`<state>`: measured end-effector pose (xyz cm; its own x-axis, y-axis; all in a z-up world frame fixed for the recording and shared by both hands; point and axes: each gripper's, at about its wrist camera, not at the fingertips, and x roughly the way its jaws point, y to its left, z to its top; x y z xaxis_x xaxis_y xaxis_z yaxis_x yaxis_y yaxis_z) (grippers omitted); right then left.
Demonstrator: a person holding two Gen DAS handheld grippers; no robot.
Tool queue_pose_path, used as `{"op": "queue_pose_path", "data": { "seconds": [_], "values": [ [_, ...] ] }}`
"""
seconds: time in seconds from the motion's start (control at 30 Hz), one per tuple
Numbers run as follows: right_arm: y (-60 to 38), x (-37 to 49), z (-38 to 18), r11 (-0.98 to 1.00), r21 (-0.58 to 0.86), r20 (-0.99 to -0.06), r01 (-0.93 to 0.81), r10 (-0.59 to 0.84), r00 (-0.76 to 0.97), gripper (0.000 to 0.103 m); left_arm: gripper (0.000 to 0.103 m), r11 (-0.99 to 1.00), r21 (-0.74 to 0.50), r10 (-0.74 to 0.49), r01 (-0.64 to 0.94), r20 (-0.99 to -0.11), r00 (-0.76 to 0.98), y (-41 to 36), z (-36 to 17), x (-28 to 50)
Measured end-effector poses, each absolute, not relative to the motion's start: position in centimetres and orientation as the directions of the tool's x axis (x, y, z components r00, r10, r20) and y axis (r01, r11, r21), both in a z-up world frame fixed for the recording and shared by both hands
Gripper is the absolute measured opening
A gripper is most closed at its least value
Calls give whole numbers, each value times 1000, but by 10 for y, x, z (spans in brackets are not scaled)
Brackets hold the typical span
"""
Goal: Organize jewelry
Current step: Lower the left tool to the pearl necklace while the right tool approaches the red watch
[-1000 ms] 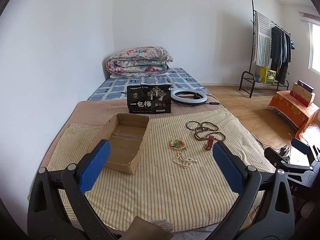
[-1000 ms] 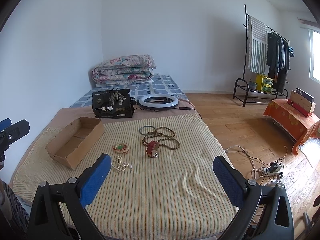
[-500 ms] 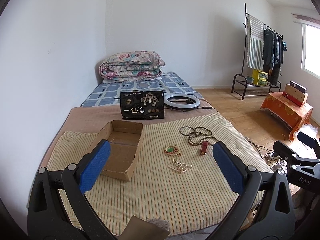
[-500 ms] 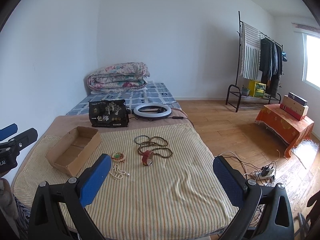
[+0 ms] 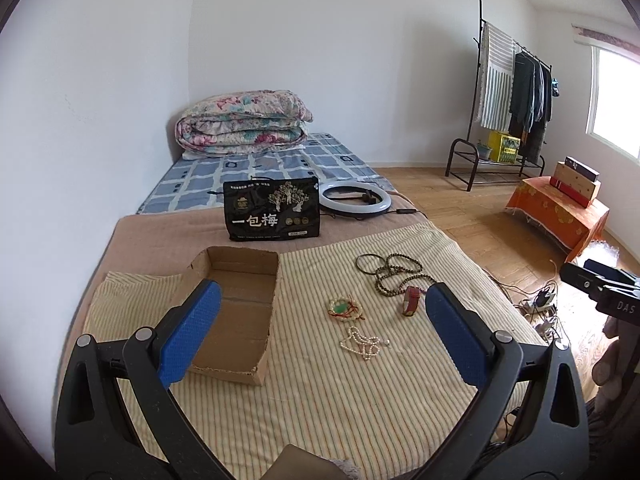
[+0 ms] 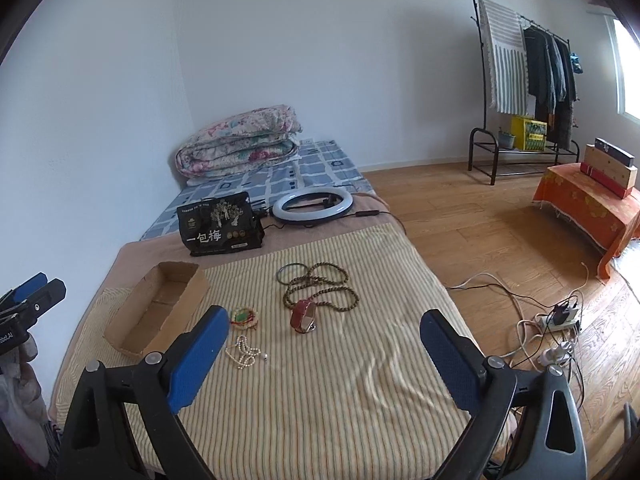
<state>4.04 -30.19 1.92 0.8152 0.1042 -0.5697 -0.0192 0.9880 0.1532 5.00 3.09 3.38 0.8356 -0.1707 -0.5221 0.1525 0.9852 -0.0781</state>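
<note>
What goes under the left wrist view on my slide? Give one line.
Open left gripper hovers over a striped cloth with an empty box and scattered jewelry.

Cardboard box point(image 5: 236, 312) sits on the striped cloth point(image 5: 320, 392) at the bed's left side. Pendant bracelet point(image 5: 345, 309) lies at 3 o'clock of the box; pearl strand point(image 5: 362, 343) at 5 o'clock of the bracelet, apart. Watch point(image 5: 411, 305) lies at 3 o'clock of the bracelet, touching the bead necklace point(image 5: 396, 276) behind it. Bangle point(image 5: 369, 262) lies at 10 o'clock of the necklace. Printed bag point(image 5: 272, 210) stands behind the box; ring light point(image 5: 355, 198) lies at its 3 o'clock.
</note>
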Motion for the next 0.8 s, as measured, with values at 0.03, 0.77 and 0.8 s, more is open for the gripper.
{"op": "queue_pose_path", "data": {
  "seconds": [0.03,0.77,0.8],
  "values": [
    [-299,48,15,990,141,-568,-28,105,816,96,103,985,-91,-171,145,-540,824,32,29,57],
    [-278,200,-74,986,135,-762,-99,167,625,80,66,969,-111,-214,222,-828,518,-31,-117,153],
    [-274,204,-78,985,134,-769,-112,175,614,80,64,967,-120,-221,225,-836,503,-34,-124,157]
  ]
}}
